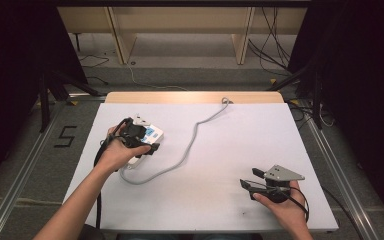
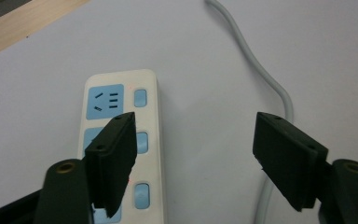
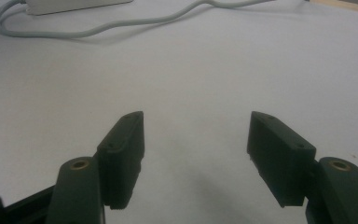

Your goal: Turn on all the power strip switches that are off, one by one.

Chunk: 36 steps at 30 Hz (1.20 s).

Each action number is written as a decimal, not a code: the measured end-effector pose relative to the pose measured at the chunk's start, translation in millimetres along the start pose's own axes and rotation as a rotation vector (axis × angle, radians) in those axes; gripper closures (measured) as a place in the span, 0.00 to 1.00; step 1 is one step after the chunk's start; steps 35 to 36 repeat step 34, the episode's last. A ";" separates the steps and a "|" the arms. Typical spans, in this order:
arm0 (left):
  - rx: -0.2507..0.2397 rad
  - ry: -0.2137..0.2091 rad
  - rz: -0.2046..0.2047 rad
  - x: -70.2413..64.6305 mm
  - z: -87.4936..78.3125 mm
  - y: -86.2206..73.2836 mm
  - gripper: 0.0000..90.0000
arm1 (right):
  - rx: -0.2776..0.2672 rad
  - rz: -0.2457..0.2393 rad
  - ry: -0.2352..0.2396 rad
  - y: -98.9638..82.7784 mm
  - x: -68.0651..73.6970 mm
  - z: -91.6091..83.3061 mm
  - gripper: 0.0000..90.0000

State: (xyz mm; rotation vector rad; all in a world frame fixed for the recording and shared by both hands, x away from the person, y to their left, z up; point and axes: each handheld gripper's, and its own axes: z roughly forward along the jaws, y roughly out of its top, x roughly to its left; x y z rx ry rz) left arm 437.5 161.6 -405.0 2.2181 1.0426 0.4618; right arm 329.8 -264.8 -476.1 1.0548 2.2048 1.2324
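Observation:
A white power strip [image 1: 147,134] with blue sockets and buttons lies on the left of the white table. Its grey cable [image 1: 190,145] loops around the strip's near end and runs back toward the table's far edge. My left gripper [image 1: 147,145] hovers right over the strip, open; in the left gripper view the strip [image 2: 121,135] sits under the left jaw and the cable [image 2: 275,88] runs past the right jaw. My right gripper [image 1: 247,186] rests open at the front right over bare table, holding nothing. In the right gripper view the strip [image 3: 70,4] and cable [image 3: 121,25] lie far ahead.
The white table top [image 1: 240,135] has a wooden strip [image 1: 195,97] along its far edge. Dark stands and loose cables [image 1: 275,45] sit on the floor beyond and beside the table. A black "5" mark [image 1: 66,136] is on the floor at the left.

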 end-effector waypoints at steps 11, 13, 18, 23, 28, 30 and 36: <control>-0.113 -0.011 0.037 -15.7 -14.7 -36.5 0.26 | 0.000 0.000 -0.001 0.0 0.2 0.0 0.42; -0.126 -0.009 0.048 -17.3 -16.4 -44.3 0.26 | 0.002 0.001 -0.002 0.0 0.1 -0.2 0.42; -0.153 -0.006 0.057 -20.5 -20.6 -65.5 0.25 | -0.003 -0.002 0.000 0.1 0.1 -0.2 0.42; -0.182 -0.001 0.044 -24.9 -25.0 -87.1 0.24 | 0.000 -0.003 0.000 0.2 0.4 -0.4 0.42; -0.192 0.006 0.041 -29.5 -26.9 -102.1 0.23 | 0.000 -0.005 0.002 0.6 0.7 -0.5 0.41; -0.195 0.010 0.035 -29.9 -26.5 -104.1 0.23 | 0.000 -0.006 0.002 0.6 0.3 -0.6 0.41; -0.194 0.010 0.037 -31.9 -24.8 -104.4 0.22 | -0.003 -0.004 -0.001 0.4 -0.5 -0.7 0.41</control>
